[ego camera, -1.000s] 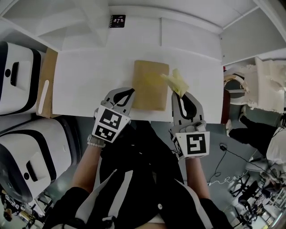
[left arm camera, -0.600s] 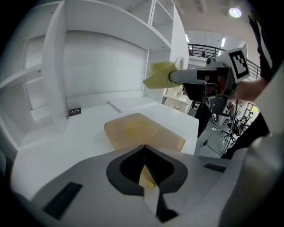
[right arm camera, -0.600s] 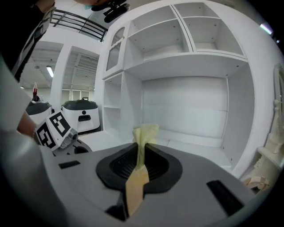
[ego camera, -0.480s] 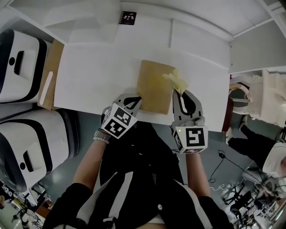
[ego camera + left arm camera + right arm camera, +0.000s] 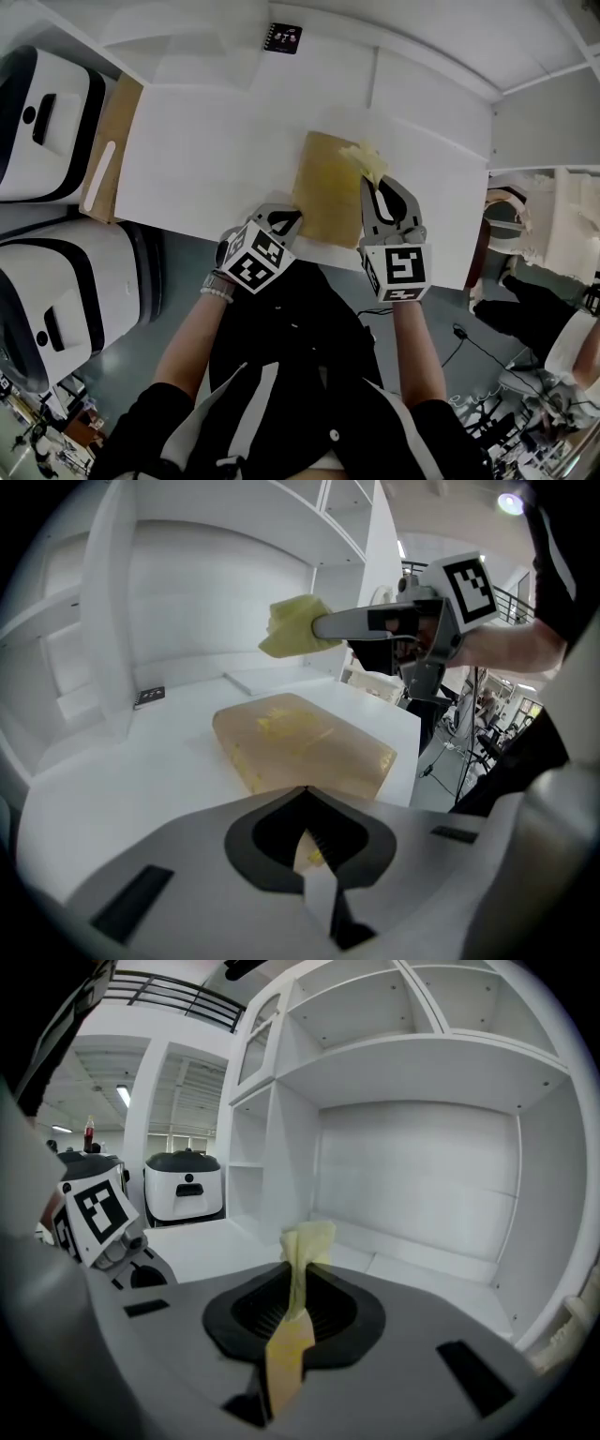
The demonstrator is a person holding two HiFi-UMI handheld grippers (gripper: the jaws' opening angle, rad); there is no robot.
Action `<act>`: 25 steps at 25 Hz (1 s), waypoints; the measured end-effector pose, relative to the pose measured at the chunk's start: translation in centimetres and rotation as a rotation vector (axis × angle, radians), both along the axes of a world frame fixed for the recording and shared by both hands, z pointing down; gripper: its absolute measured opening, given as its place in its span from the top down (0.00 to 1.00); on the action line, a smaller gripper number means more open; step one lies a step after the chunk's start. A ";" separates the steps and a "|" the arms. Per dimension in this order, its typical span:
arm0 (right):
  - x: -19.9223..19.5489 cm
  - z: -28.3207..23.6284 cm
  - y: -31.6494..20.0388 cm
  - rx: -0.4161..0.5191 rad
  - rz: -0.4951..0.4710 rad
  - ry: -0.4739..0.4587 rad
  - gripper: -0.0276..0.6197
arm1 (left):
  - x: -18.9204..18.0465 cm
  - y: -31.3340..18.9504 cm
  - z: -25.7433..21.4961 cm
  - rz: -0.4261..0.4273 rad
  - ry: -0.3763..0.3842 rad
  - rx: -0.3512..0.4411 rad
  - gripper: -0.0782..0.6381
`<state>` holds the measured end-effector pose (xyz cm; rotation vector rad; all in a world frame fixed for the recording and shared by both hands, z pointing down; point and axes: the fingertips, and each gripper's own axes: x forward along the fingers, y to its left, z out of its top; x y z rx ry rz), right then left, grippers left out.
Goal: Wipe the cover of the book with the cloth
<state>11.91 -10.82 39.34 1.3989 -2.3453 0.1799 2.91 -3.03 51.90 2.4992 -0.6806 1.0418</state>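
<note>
A white table [image 5: 206, 159] stands against white shelves [image 5: 412, 1063]. A tan book [image 5: 328, 187] lies flat near the table's front edge, cover up, with faint yellow print on it.

The right gripper [image 5: 377, 183] has its jaws closed on a yellow cloth [image 5: 366, 161]. In the right gripper view the cloth [image 5: 305, 1241] is pinched between the jaws and sticks up past the tips. From the head view the cloth overlaps the book's far right corner. The left gripper view shows the cloth [image 5: 295, 625] up in the air, apart from the book [image 5: 300, 742], hanging over its far side.

The left gripper [image 5: 289, 217] sits at the book's near left corner. In its own view its jaws [image 5: 306, 794] are closed, tips meeting, with nothing clearly gripped; a pale bit of the book shows through the gap behind the tips. Whether the tips touch the book cannot be told.

A small dark card [image 5: 283, 37] lies at the back of the table, well apart from the book. A brown board [image 5: 117, 141] lies along the table's left edge, and beside it stand white machines with dark trim [image 5: 47, 122].
</note>
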 end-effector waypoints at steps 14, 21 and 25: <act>-3.2 4.8 -5.6 -0.011 -0.157 0.211 0.90 | 0.0 0.0 0.1 0.000 0.011 -0.009 0.89; -3.7 8.0 -7.0 -0.044 -0.221 0.370 0.90 | -0.1 0.0 0.0 0.000 0.015 -0.006 0.89; -4.4 9.9 -6.2 -0.090 -0.276 0.426 0.90 | -0.1 0.1 0.0 -0.002 0.016 -0.010 0.89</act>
